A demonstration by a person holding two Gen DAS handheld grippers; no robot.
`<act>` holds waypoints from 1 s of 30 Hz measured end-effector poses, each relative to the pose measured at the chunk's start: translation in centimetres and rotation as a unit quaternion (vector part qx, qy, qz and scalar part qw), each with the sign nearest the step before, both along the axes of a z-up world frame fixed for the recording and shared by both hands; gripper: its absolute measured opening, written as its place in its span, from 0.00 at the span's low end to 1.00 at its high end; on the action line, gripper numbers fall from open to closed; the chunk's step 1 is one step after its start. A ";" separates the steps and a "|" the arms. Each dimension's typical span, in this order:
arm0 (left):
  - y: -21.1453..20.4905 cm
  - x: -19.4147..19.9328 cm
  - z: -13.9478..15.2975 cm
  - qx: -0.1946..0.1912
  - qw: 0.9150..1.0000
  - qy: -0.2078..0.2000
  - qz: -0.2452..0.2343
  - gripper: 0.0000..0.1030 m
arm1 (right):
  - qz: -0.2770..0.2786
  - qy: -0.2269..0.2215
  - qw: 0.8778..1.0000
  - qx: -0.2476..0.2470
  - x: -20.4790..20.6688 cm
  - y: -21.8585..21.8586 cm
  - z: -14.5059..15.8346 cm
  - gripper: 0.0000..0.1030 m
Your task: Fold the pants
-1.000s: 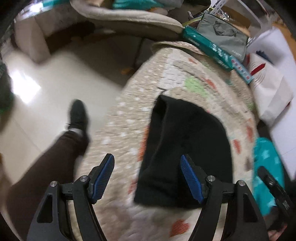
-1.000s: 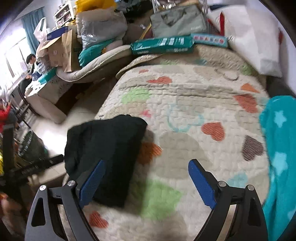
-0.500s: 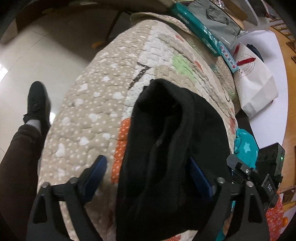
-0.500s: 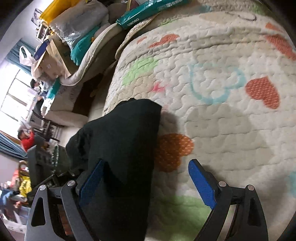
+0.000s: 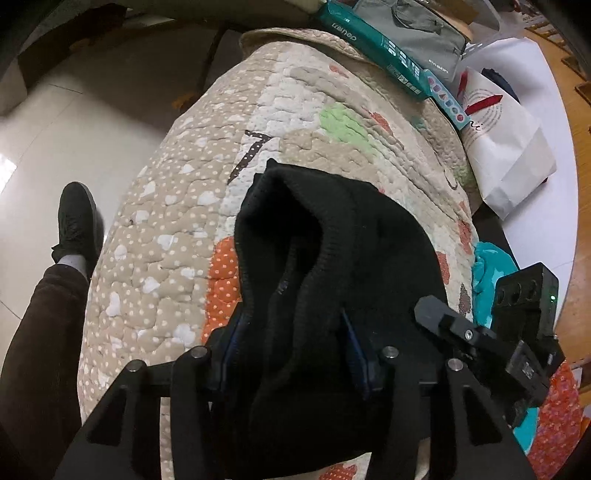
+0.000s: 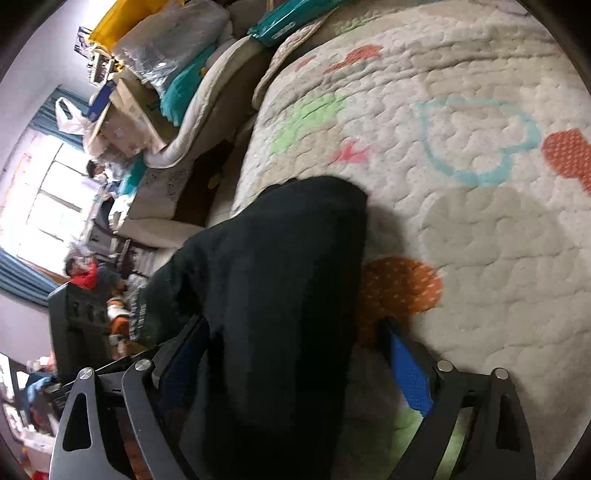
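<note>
The black pants lie folded in a thick bundle on a quilted bedspread with hearts. My left gripper is closed down on the near end of the bundle, blue pads pressed into the cloth. In the right wrist view the same pants fill the space between the fingers of my right gripper. Its jaws stand wide, one blue pad clear of the cloth on the quilt. The right gripper's body shows beside the bundle in the left view.
A person's leg and black shoe stand on the tiled floor left of the bed. Green packs, a grey bag and a white bag lie at the bed's far end. A teal blanket lies right. Cluttered furniture stands beyond.
Both grippers came down and forward onto the pants. The left jaws closed from wide open onto the bundle's near end. The right jaws now straddle the cloth, narrowing slightly.
</note>
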State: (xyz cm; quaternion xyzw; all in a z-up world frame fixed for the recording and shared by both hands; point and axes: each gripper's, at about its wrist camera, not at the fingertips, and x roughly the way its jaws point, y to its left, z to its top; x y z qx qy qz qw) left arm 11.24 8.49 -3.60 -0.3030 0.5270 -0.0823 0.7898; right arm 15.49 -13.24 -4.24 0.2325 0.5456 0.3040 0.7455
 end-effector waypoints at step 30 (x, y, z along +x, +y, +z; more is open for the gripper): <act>-2.8 2.4 3.0 -0.008 1.000 0.001 -0.016 0.29 | -0.030 -0.013 0.999 0.039 -0.1 -3.5 1.2 0.46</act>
